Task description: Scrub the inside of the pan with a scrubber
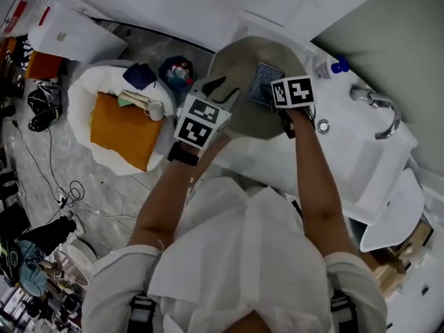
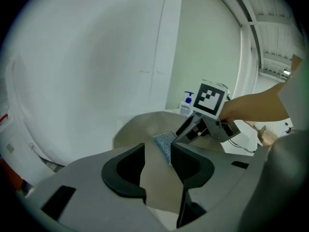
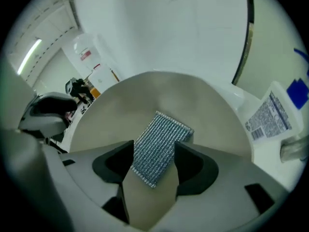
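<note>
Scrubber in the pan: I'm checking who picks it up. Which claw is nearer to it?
Right. The right claw straddles the scrubber; the left claw hangs over the pan's near edge, short of it.

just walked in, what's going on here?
A person holds a gripper in each hand over a pan on the white counter beside a faucet. The scrubber lies inside the pan. The right gripper points down at it with a jaw on either side; I can't tell whether they pinch it yet. The left gripper is by the pan's edge, jaws apart and empty.
</note>
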The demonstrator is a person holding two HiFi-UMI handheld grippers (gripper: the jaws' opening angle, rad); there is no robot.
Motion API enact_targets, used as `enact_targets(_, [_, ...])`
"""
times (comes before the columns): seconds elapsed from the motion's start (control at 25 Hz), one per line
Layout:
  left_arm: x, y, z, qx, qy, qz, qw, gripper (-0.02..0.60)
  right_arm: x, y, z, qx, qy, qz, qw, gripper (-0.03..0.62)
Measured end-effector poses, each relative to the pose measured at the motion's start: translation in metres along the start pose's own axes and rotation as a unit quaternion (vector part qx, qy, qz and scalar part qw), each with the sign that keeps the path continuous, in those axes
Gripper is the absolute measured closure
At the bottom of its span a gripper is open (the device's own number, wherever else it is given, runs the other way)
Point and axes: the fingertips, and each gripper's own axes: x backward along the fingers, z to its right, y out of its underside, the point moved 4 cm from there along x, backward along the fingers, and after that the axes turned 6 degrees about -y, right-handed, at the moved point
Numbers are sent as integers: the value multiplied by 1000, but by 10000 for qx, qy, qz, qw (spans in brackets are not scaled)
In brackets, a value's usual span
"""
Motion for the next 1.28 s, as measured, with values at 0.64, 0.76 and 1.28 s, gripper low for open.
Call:
enact_targets(0.64, [13,17,-19,186,7,75,9998,405,-36,5,9,-705,222,-249,9970,361])
enact_targets(0.76, [15,20,-22,191,-6,44,9998,405,-36,3,7,-374,267,-194,9988,401])
enact_targets(1.28, [22,27,-30,224,-71,10,9997,405,-25,-15,-5,967,827,260,9915,566])
